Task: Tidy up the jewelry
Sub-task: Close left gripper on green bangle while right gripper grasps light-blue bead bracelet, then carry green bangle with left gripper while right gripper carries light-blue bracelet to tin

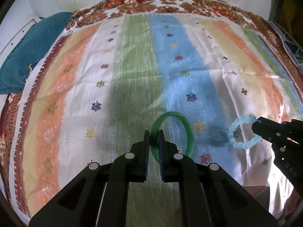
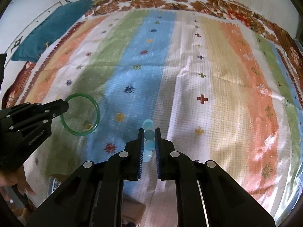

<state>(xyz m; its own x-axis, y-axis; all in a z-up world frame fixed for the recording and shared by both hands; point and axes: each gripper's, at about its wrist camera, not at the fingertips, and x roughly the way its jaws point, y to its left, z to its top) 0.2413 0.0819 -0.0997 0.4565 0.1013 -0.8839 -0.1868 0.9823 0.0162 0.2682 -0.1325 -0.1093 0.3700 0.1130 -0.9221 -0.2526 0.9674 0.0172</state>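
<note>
Item one: green bangle [image 1: 186,130], pinched on its rim by your left gripper [image 1: 153,141], jaws closed on it, clear of the cloth [image 1: 132,75].

Item two: blue bead bracelet [image 1: 239,132], at 3 o'clock of the bangle, clamped in your right gripper [image 2: 148,139].

Step, by my reading: both picked up, carry under way. Next: find each a place; no tray in view.

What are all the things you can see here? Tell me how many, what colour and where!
green bangle: one, green, clamped in the left gripper, above the cloth
bead bracelet: one, pale blue, clamped in the right gripper
striped cloth: one, green, blue, orange, cream and white stripes, spread under everything
floral bedcover: one, brown and red, around the cloth's edges
teal cushion: one, far left
left gripper: one, black, shut
right gripper: one, black, shut
</note>
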